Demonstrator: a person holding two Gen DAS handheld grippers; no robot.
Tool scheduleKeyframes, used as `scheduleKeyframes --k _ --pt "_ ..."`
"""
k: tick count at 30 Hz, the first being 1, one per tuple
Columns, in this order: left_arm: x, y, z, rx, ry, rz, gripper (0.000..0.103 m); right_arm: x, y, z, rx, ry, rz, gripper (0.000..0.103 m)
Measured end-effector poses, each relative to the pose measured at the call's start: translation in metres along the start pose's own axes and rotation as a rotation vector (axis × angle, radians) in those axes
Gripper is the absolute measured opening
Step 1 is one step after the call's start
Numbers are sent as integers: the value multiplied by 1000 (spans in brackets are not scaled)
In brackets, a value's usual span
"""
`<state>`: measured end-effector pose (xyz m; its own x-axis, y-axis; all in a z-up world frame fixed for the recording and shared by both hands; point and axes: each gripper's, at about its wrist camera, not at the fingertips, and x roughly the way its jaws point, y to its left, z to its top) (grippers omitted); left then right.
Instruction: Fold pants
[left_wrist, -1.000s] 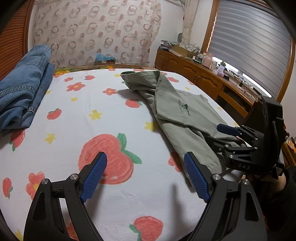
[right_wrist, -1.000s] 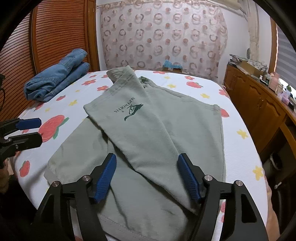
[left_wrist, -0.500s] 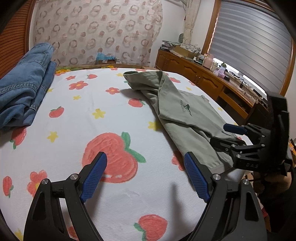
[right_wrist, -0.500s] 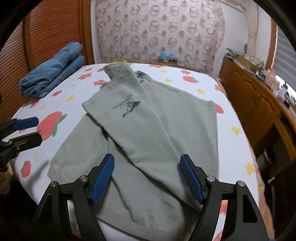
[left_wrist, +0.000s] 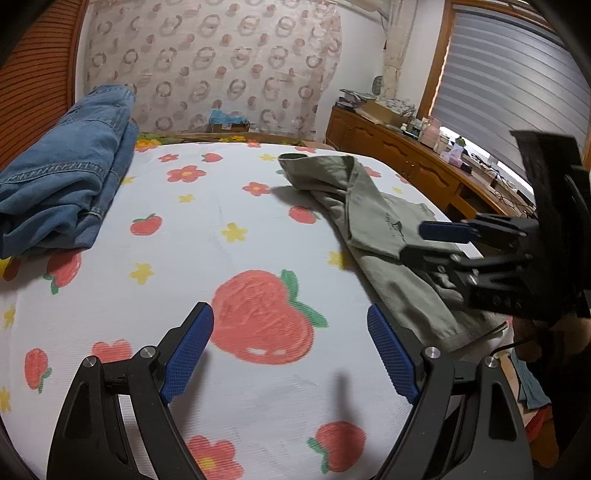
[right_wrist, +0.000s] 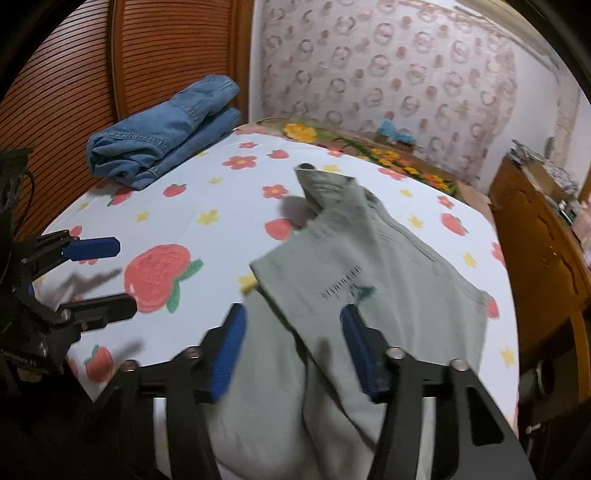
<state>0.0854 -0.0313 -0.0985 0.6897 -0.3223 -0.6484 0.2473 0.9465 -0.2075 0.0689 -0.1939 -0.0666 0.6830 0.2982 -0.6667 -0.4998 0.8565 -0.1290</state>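
The grey-green pants (right_wrist: 369, 258) lie on the right half of the bed, one leg folded across the other, their near end hanging over the front edge. My right gripper (right_wrist: 291, 317) is over that near end. Its jaws are closing with the cloth between the blue pads; the picture is blurred and the pads still look apart. From the left wrist view the right gripper (left_wrist: 413, 243) sits above the pants (left_wrist: 369, 221) at the right. My left gripper (left_wrist: 288, 317) stands open over the bare strawberry-print sheet (left_wrist: 221, 206) with nothing between its fingers. It appears again in the right wrist view as the left gripper (right_wrist: 123, 275).
A folded pair of blue jeans (left_wrist: 62, 177) lies at the bed's far left, next to a slatted wooden door (right_wrist: 166, 55). A wooden cabinet (left_wrist: 406, 162) with clutter on top runs along the right side. A patterned curtain hangs behind the bed.
My right gripper has risen and rolled, and its jaws have narrowed around the pants' near end. The pants have shifted slightly. The left gripper has kept still and open.
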Motion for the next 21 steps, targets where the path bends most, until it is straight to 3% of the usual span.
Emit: scheduleKeyframes --k 3,12,14,18,21 --pt "-1 3 -1 -8 -2 2 86 17 2 12 -32 31 36 44" --pt "0 6 -2 -16 0 3 86 48 6 28 -101 89 32 39" --pt "0 6 -2 -16 0 4 86 59 5 31 -102 110 26 33" --pt "1 6 -3 -17 5 2 86 65 1 33 -84 115 51 7" --pt "3 5 -4 -12 12 0 86 64 -3 34 -68 91 69 4"
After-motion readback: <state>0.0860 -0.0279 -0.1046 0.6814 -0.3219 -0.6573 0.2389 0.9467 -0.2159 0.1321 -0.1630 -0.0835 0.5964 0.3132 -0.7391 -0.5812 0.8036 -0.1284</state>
